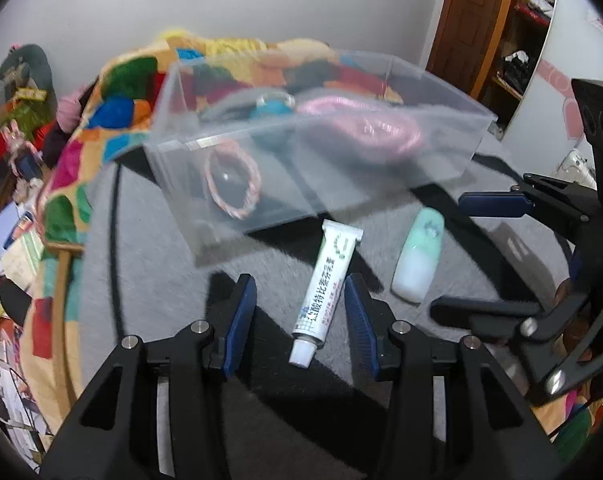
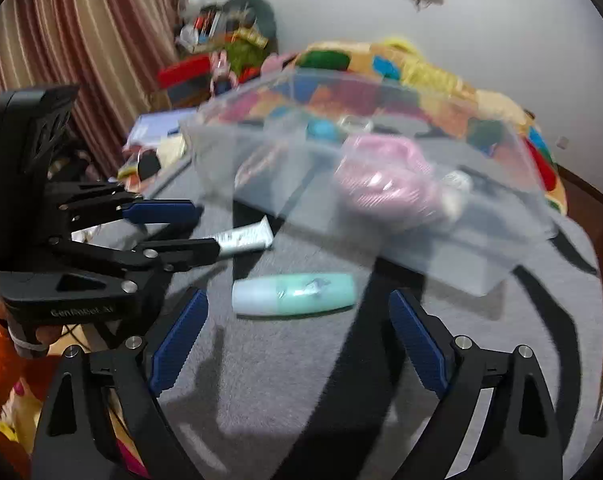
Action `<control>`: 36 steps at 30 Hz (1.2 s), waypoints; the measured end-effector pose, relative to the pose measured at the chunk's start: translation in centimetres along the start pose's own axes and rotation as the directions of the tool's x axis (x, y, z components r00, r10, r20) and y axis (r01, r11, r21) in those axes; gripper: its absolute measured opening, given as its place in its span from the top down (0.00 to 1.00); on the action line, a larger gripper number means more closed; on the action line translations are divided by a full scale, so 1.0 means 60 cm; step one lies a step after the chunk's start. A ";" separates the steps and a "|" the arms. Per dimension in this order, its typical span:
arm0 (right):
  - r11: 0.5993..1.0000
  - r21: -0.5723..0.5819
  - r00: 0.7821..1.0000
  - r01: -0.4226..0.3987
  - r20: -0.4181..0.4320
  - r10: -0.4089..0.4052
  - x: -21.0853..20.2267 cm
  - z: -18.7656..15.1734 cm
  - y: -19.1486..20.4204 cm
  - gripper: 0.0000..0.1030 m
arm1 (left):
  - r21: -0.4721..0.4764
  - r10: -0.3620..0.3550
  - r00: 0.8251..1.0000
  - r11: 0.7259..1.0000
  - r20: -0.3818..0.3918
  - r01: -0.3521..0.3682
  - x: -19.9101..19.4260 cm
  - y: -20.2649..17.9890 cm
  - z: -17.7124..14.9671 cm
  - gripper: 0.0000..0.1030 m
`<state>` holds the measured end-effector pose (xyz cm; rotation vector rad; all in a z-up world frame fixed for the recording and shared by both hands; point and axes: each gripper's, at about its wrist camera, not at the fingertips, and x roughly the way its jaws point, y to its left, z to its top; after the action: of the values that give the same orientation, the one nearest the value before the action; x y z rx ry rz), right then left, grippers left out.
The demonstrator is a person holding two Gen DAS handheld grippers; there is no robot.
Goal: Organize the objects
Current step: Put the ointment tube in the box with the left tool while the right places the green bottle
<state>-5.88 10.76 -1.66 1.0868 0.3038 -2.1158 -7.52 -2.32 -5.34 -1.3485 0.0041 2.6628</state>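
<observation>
Two claws spread wide, left claw [image 1: 301, 312] around Chinese-lettered tube [image 1: 324, 292], right claw [image 2: 297, 336] empty

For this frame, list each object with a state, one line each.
Left hand-held gripper: open, around the white printed tube.
Right hand-held gripper: open, empty.
White printed tube: capped, lying flat.
Mint-green plastic bottle: lying on its side.
Clear plastic box: lidless, holding a pink coiled cord.
</observation>
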 end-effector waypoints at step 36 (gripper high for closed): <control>0.968 0.222 0.953 0.116 0.250 -0.171 -0.107 0.079 -0.071 0.31 | -0.077 -0.013 0.964 0.996 0.267 0.035 -0.088 0.011 0.113 0.85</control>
<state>-9.30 14.61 5.78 0.8974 0.0363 -2.4353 -10.00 -3.18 2.86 -0.9922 -0.1523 2.8282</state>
